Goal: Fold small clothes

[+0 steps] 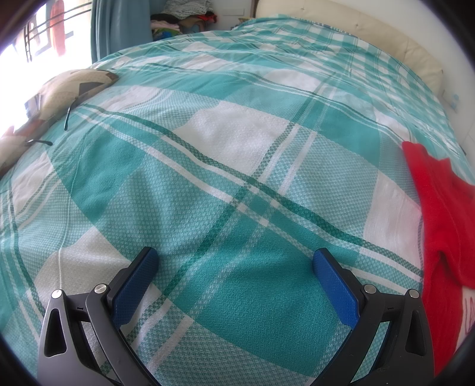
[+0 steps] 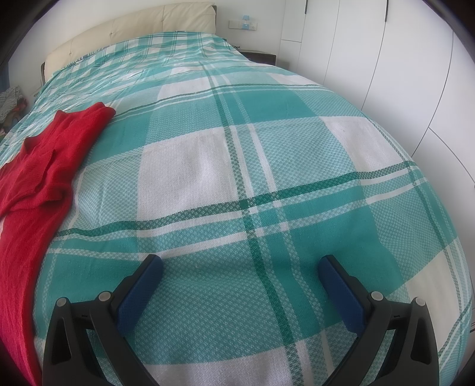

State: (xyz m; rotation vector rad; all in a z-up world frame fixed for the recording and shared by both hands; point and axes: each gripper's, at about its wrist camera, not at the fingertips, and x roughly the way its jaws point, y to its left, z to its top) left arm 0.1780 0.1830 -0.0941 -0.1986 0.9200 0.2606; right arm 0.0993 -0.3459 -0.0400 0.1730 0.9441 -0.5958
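Observation:
A red knitted garment (image 1: pixel 439 225) lies on the bed at the right edge of the left wrist view. It also shows at the left of the right wrist view (image 2: pixel 38 178), spread out with a fold across it. My left gripper (image 1: pixel 236 258) is open and empty over the bedspread, left of the garment. My right gripper (image 2: pixel 240 264) is open and empty over the bedspread, right of the garment. Neither gripper touches the garment.
The bed has a teal and white checked bedspread (image 1: pixel 237 148) and a cream headboard (image 2: pixel 133 26). A patterned pillow (image 1: pixel 71 86) lies at the bed's left side by a window. White wardrobe doors (image 2: pixel 386 59) stand right of the bed. A pile of clothes (image 1: pixel 184 14) is in the far corner.

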